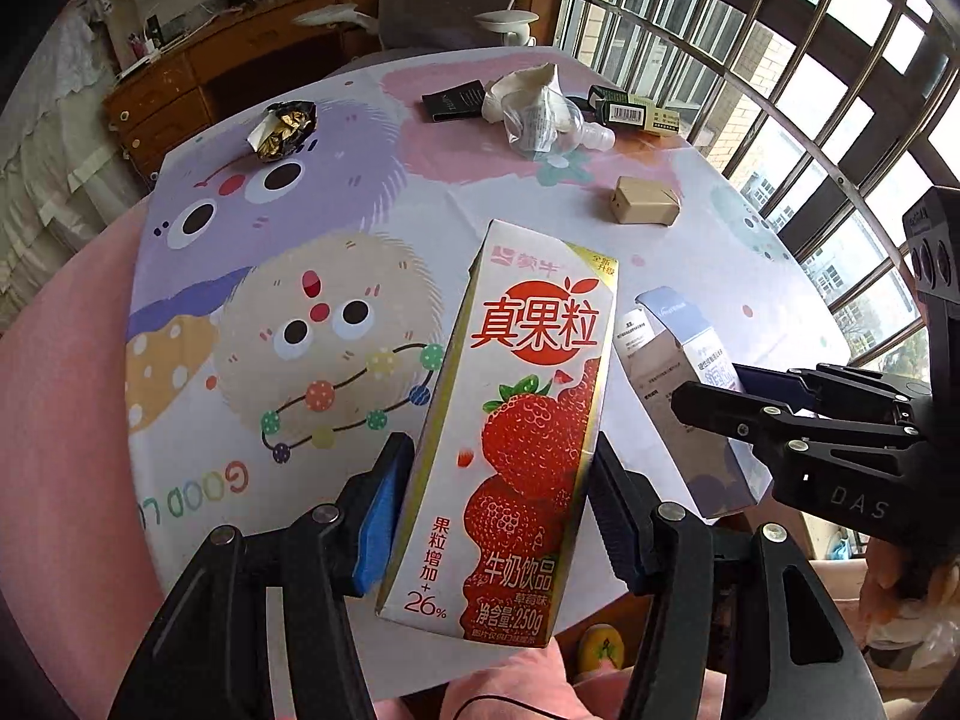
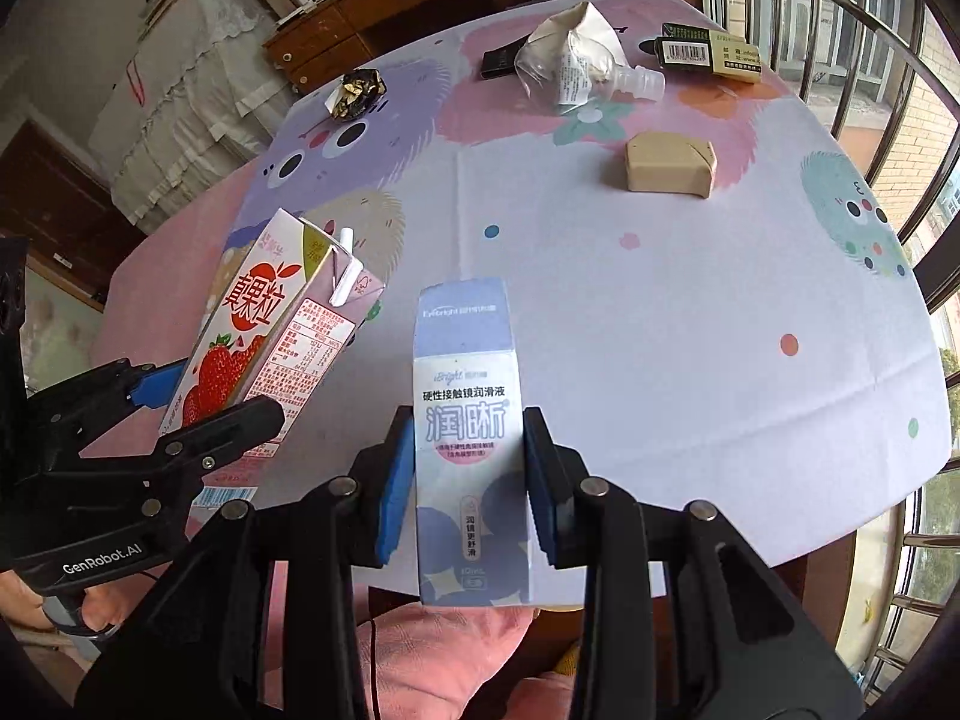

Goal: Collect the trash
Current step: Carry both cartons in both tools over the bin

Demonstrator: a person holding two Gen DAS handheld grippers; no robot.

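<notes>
My left gripper [image 1: 498,516] is shut on a strawberry milk carton [image 1: 516,420], held above the table's near edge; the same carton [image 2: 270,336] shows at the left of the right wrist view, a white straw at its top. My right gripper [image 2: 468,480] is shut on a pale blue lens-solution box [image 2: 471,450], which also appears as the blue box [image 1: 678,372] in the left wrist view. Further back on the table lie a crumpled gold-and-black wrapper [image 2: 357,93], a beige box [image 2: 669,165], a clear crushed plastic bottle [image 2: 576,75], white crumpled paper [image 2: 579,21], a black packet [image 2: 501,60] and a dark green box [image 2: 708,51].
A cartoon-print tablecloth [image 2: 690,324] covers the round table. Barred windows [image 2: 870,30] run along the right side. A wooden cabinet [image 1: 174,84] and a lace-covered piece of furniture [image 2: 174,114] stand behind the table. A hand [image 2: 72,606] holds the left gripper's handle.
</notes>
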